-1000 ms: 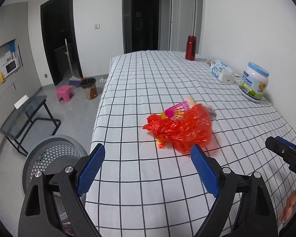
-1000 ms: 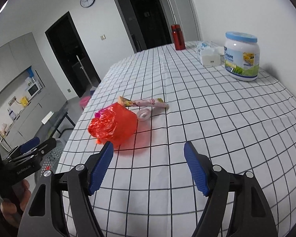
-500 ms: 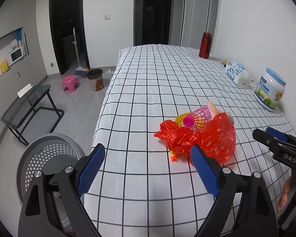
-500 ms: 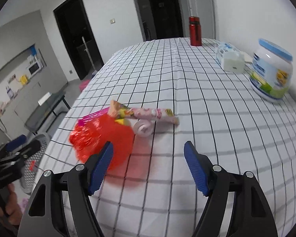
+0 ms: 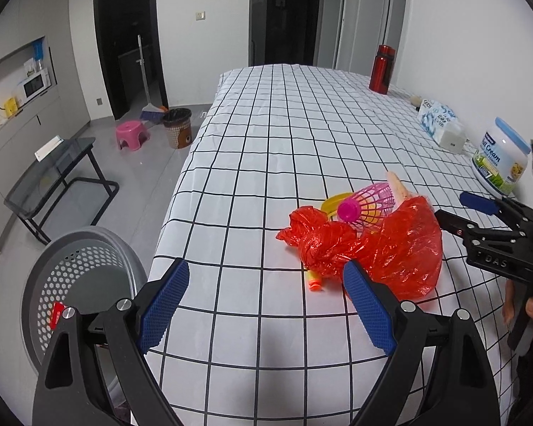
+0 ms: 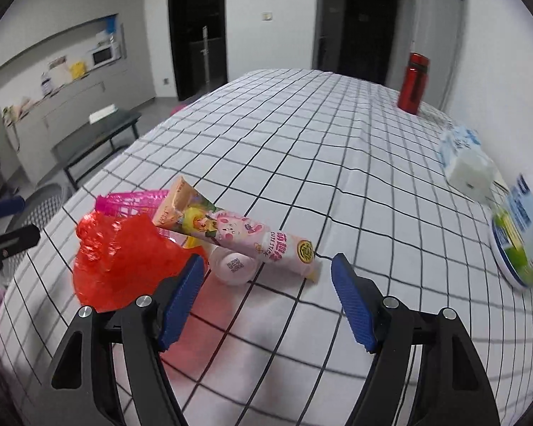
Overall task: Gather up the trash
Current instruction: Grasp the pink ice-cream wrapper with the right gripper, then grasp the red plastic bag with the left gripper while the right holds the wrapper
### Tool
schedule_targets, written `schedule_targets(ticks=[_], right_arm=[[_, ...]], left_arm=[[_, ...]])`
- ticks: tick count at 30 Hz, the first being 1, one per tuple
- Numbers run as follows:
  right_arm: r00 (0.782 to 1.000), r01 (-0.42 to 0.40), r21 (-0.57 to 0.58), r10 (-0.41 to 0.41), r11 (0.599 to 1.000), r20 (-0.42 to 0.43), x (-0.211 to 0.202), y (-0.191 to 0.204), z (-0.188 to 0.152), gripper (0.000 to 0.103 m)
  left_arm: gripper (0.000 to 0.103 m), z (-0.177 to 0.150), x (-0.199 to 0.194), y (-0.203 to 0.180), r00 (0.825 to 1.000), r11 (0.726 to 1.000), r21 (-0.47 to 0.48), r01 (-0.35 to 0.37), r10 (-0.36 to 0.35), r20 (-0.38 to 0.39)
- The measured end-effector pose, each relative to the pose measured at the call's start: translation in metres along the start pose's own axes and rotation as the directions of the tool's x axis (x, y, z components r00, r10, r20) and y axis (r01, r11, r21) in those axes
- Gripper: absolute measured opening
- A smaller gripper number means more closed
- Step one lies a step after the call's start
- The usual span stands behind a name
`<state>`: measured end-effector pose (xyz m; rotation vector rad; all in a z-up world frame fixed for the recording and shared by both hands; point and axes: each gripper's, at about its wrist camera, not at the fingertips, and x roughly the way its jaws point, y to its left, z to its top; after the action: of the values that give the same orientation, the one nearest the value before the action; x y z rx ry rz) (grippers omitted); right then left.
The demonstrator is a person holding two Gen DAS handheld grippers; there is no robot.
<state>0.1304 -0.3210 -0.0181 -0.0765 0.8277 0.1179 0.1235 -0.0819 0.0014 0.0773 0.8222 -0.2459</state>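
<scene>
Both tongs are spread wide and grasp nothing. The left gripper [image 5: 266, 305] hangs over the near edge of the checked tablecloth [image 5: 284, 135], with the crumpled red plastic bag [image 5: 391, 248] just beyond its right finger. The right gripper [image 6: 266, 294] faces a pink snack wrapper [image 6: 238, 230] lying across a small white cup [image 6: 232, 266], right of the bag. A grey perforated bin [image 5: 78, 277] stands on the floor at near left

A glossy, crinkled red plastic bag [image 5: 391, 248] is seen at centre frame on matt checked cloth [image 5: 284, 124]; a perforated plastic basket [image 5: 78, 277] is seen lower left.
</scene>
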Motion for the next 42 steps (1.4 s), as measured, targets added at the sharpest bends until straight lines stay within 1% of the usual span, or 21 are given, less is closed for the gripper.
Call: schedule_targets(ticks=[3, 8, 13, 15, 16, 18, 19, 24, 26, 31, 34, 35, 36, 37, 40, 42], right_arm=[[1.000, -0.008, -0.050, 0.008, 0.999, -0.010, 0.011, 0.002, 0.003, 0.071], [1.000, 0.008, -0.136, -0.008, 0.991, -0.002, 0.022, 0.012, 0.009, 0.071], [1.000, 0.020, -0.226, -0.019, 0.974, 0.006, 0.038, 0.023, 0.016, 0.070], [1.000, 0.013, -0.252, -0.013, 0.968, 0.003, 0.043, 0.029, 0.017, 0.058], [1.000, 0.005, -0.260, -0.008, 0.966, -0.008, 0.046, 0.031, 0.018, 0.045], [1.000, 0.010, -0.272, -0.016, 0.962, -0.019, 0.048, 0.035, 0.018, 0.035], [1.000, 0.005, -0.272, -0.011, 0.962, -0.021, 0.048, 0.036, 0.017, 0.033], [0.999, -0.028, -0.206, 0.023, 0.978, -0.029, 0.039, 0.036, 0.013, 0.029], [0.999, -0.029, -0.180, 0.025, 0.983, -0.024, 0.032, 0.038, 0.009, 0.027], [0.999, -0.038, -0.063, 0.037, 0.997, -0.013, 0.008, 0.034, -0.002, 0.024], [0.999, -0.044, -0.005, 0.044, 0.999, -0.005, -0.004, 0.031, -0.007, 0.019], [0.999, -0.047, 0.022, 0.047, 0.999, 0.000, -0.010, 0.029, -0.010, 0.018], [0.999, -0.051, 0.051, 0.050, 0.997, 0.006, -0.015, 0.027, -0.013, 0.013], [0.999, -0.050, 0.072, 0.049, 0.996, 0.011, -0.018, 0.025, -0.015, 0.011], [0.996, -0.083, 0.188, 0.075, 0.979, 0.044, -0.028, 0.012, -0.026, 0.011], [0.993, -0.108, 0.234, 0.095, 0.966, 0.065, -0.030, 0.005, -0.031, 0.010]], left_arm=[[0.087, 0.001, 0.003, -0.003, 1.000, 1.000, 0.001, -0.007, 0.007, -0.005], [0.087, 0.002, 0.009, -0.004, 1.000, 1.000, -0.003, -0.013, 0.013, -0.018], [0.087, 0.001, 0.013, -0.005, 0.999, 1.000, -0.004, -0.015, 0.015, -0.030], [0.087, 0.001, 0.013, -0.005, 0.999, 1.000, -0.003, -0.018, 0.018, -0.032], [0.087, 0.001, 0.014, -0.005, 0.999, 1.000, -0.004, -0.017, 0.017, -0.033], [0.087, 0.001, 0.015, -0.005, 0.999, 1.000, -0.006, -0.015, 0.015, -0.036], [0.087, 0.001, 0.015, -0.005, 0.999, 1.000, -0.007, -0.014, 0.014, -0.037], [0.087, -0.001, 0.014, -0.007, 0.999, 1.000, -0.009, -0.003, 0.003, -0.041], [0.087, -0.003, 0.013, -0.009, 0.999, 1.000, -0.009, 0.008, -0.008, -0.042], [0.087, -0.006, 0.007, -0.015, 0.999, 0.999, -0.004, 0.035, -0.036, -0.036], [0.087, -0.007, 0.003, -0.020, 0.998, 0.999, -0.001, 0.054, -0.054, -0.032], [0.087, -0.008, 0.002, -0.022, 0.998, 0.998, 0.000, 0.060, -0.060, -0.032], [0.087, -0.009, 0.001, -0.023, 0.997, 0.998, 0.000, 0.065, -0.065, -0.031], [0.087, -0.009, 0.001, -0.025, 0.997, 0.998, 0.000, 0.070, -0.069, -0.031], [0.087, -0.010, 0.000, -0.033, 0.996, 0.996, 0.003, 0.084, -0.084, -0.031], [0.087, -0.011, 0.001, -0.039, 0.996, 0.996, 0.012, 0.086, -0.086, -0.032]])
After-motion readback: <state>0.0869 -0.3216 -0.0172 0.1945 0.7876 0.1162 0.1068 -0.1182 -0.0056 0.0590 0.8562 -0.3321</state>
